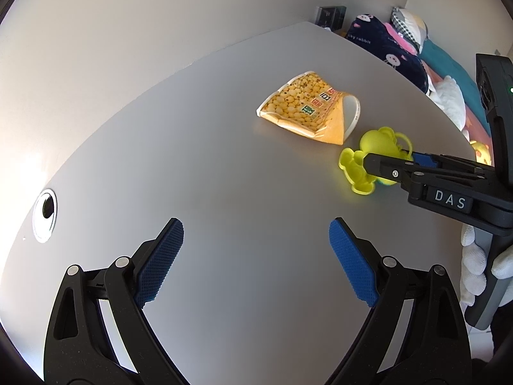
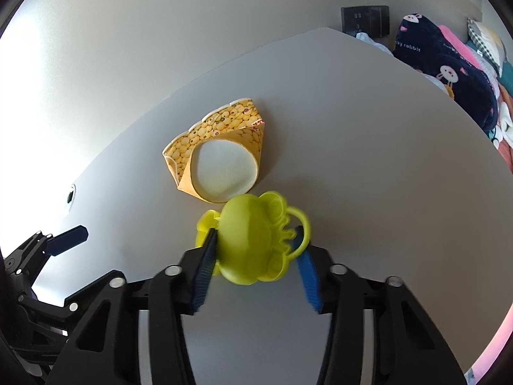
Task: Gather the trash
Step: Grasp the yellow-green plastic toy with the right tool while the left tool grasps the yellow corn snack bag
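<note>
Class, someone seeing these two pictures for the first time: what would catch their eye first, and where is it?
The bright yellow-green plastic toy on the grey table stands out first, clamped between the blue pads of the right hand-held gripper. Just behind it lies an open yellow snack bag. The left hand-held gripper hangs wide open over bare table.

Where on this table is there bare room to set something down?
The widest bare stretch of the table lies between the round cable hole, the open left tongs and the snack bag. It is crowded where the right tongs close on the yellow toy, right beside the bag's open mouth.
</note>
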Demonstrator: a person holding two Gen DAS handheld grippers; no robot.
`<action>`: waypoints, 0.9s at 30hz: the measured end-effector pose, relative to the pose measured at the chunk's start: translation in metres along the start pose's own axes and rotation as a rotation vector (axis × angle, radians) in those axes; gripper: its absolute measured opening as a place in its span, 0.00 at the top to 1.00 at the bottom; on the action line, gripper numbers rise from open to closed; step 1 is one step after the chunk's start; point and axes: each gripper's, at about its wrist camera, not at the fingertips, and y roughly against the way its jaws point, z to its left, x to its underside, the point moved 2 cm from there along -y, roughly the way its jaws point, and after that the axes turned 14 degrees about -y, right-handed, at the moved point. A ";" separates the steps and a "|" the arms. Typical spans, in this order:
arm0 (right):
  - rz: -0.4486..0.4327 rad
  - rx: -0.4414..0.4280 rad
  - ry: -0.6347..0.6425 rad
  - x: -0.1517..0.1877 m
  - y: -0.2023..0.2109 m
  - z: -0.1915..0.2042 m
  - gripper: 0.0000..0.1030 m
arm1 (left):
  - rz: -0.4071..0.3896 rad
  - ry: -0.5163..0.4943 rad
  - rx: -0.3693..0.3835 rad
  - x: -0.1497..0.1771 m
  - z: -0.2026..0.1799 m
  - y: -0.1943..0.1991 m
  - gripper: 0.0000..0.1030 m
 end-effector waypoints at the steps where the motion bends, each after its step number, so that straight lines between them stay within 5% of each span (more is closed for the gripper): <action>1: 0.001 0.004 -0.006 -0.001 0.001 -0.002 0.61 | -0.003 -0.006 -0.001 -0.002 -0.001 0.001 0.13; 27: -0.097 0.087 -0.137 -0.006 0.049 -0.082 0.66 | -0.118 -0.256 0.065 -0.091 -0.052 -0.040 0.20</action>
